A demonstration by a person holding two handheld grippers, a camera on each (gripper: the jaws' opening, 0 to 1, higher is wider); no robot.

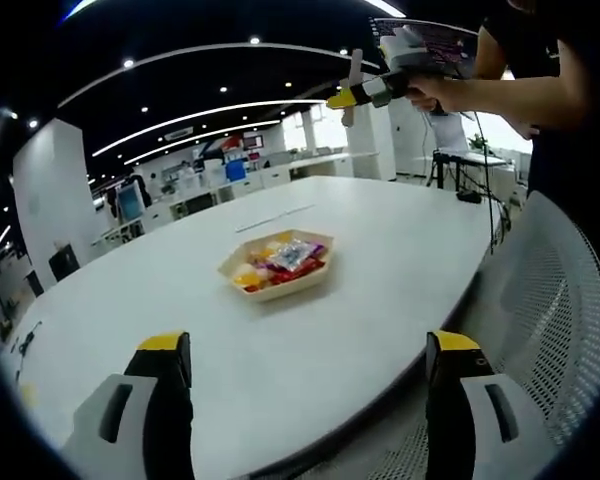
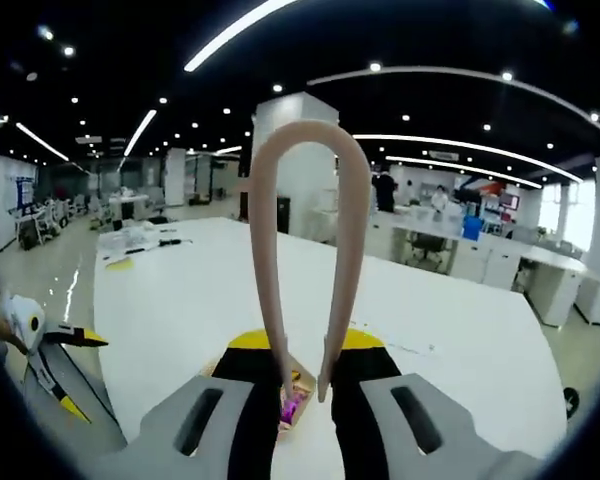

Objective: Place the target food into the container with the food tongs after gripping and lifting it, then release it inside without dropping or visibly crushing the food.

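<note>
A pale shallow container (image 1: 276,264) holding several wrapped snacks in yellow, red and purple sits mid-table. My left gripper (image 1: 308,350) stands open and wide, low over the near table edge, well short of the container. A person's hand holds my right gripper (image 1: 352,96) high at the upper right, with beige food tongs (image 1: 355,72) sticking up from it. In the right gripper view, my right gripper (image 2: 305,350) is shut on the tongs (image 2: 305,250), whose bend points away from the camera. The container (image 2: 292,405) peeks between the jaws far below. The left gripper (image 2: 80,372) shows at the left edge.
The large white table (image 1: 380,240) curves away, its near edge right under my left gripper. A grey mesh chair (image 1: 555,300) stands at the right. A person in dark clothes (image 1: 560,90) is beside it. Black cables (image 1: 470,197) lie at the far right edge.
</note>
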